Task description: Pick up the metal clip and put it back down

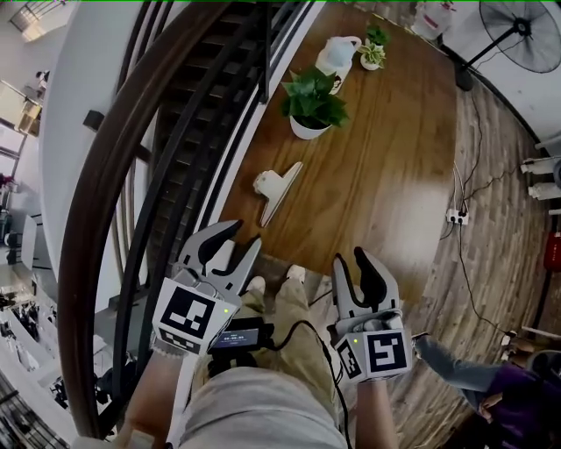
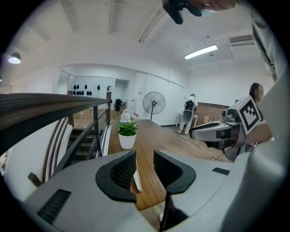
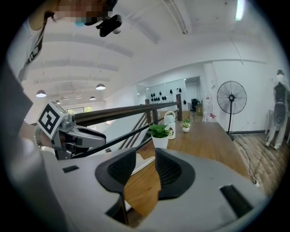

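The metal clip (image 1: 277, 188) is pale, with a long flat blade, and lies on the wooden table (image 1: 386, 158) near its front left edge. My left gripper (image 1: 244, 234) hovers before the table's front edge, just short of the clip, open and empty. In the left gripper view the clip (image 2: 136, 181) shows through the gap between the jaws. My right gripper (image 1: 351, 258) stands open and empty to the right, also in front of the table edge. The right gripper view shows the clip (image 3: 141, 164) beyond its jaws, with the left gripper (image 3: 68, 132) at the left.
A potted green plant (image 1: 311, 105) stands behind the clip, with a white watering can (image 1: 336, 57) and a small plant (image 1: 372, 54) farther back. A dark stair railing (image 1: 131, 175) runs along the left. On the floor to the right are a fan (image 1: 517, 26) and a power strip (image 1: 457, 215).
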